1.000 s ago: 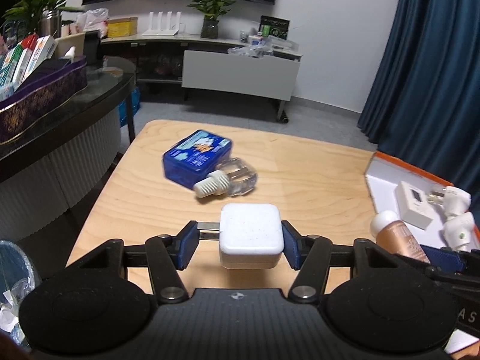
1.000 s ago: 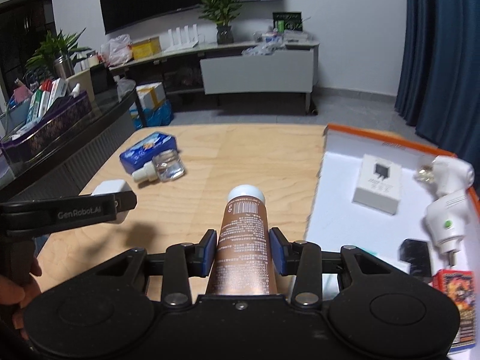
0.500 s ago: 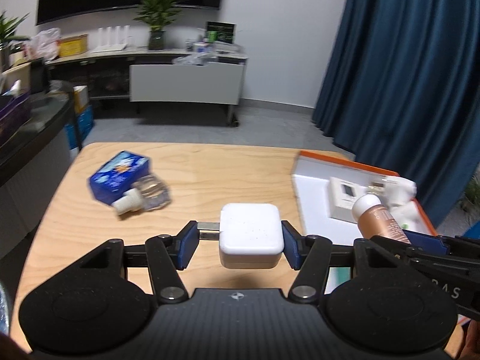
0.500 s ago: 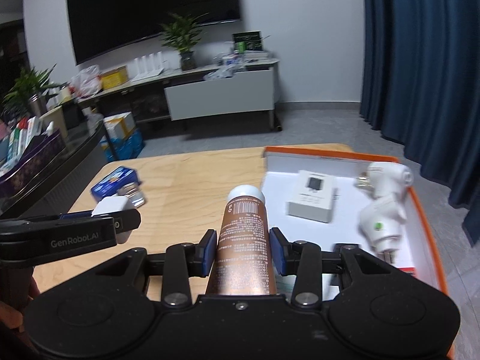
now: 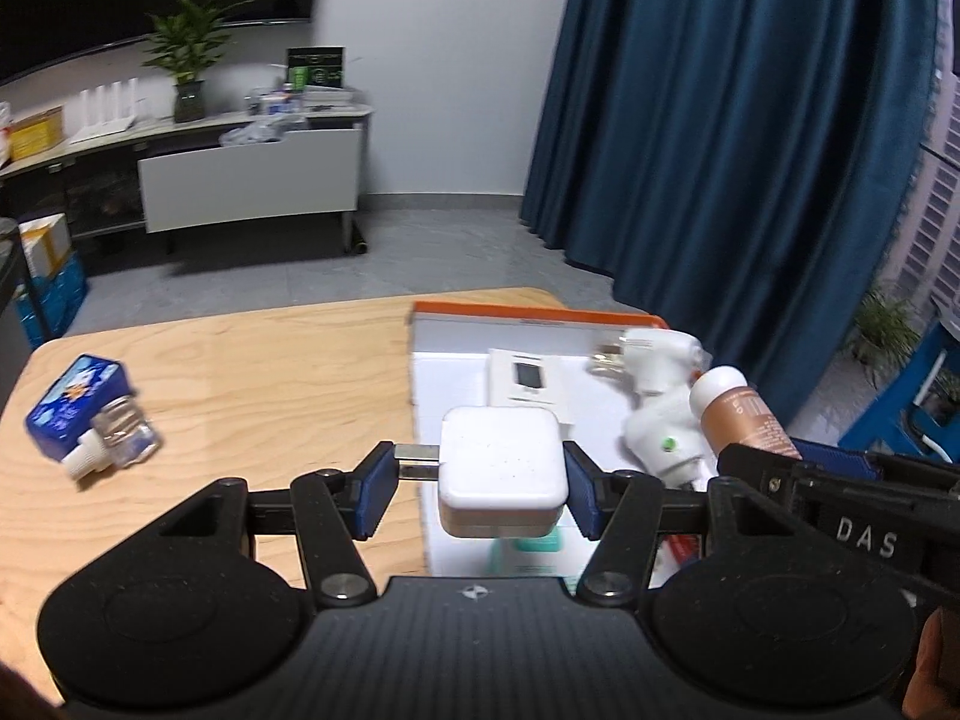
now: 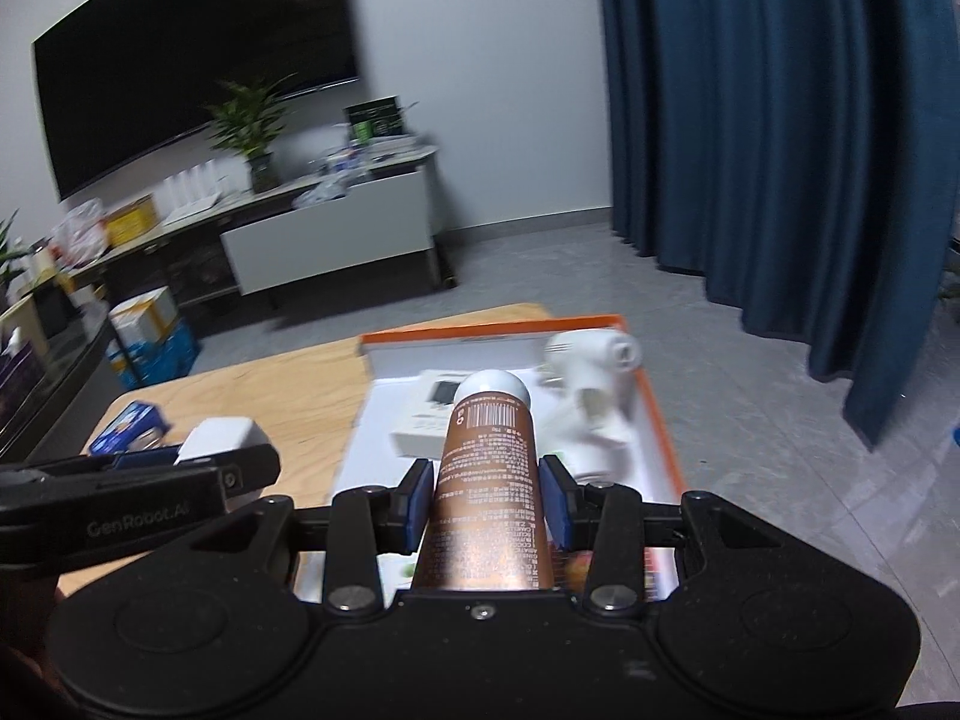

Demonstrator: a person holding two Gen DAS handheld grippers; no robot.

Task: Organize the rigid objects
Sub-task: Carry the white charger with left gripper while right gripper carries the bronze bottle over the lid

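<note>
Pinching a white charger (image 5: 503,468) between the left fingers (image 5: 377,495), a brown tube (image 6: 487,483) clamped between the right fingers (image 6: 553,501).

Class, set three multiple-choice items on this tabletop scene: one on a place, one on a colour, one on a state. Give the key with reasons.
1. The blue box lies:
A. inside the tray
B. on the wooden table, left of the tray
C. on the floor

2. The tray has a rim that is:
A. orange
B. green
C. black

3. The right gripper is:
A. open, holding nothing
B. out of sight
C. shut on the brown tube

Key: 1 B, it rests on bare wood; 2 A, the edge shows orange; 3 C, both pads press the tube.
</note>
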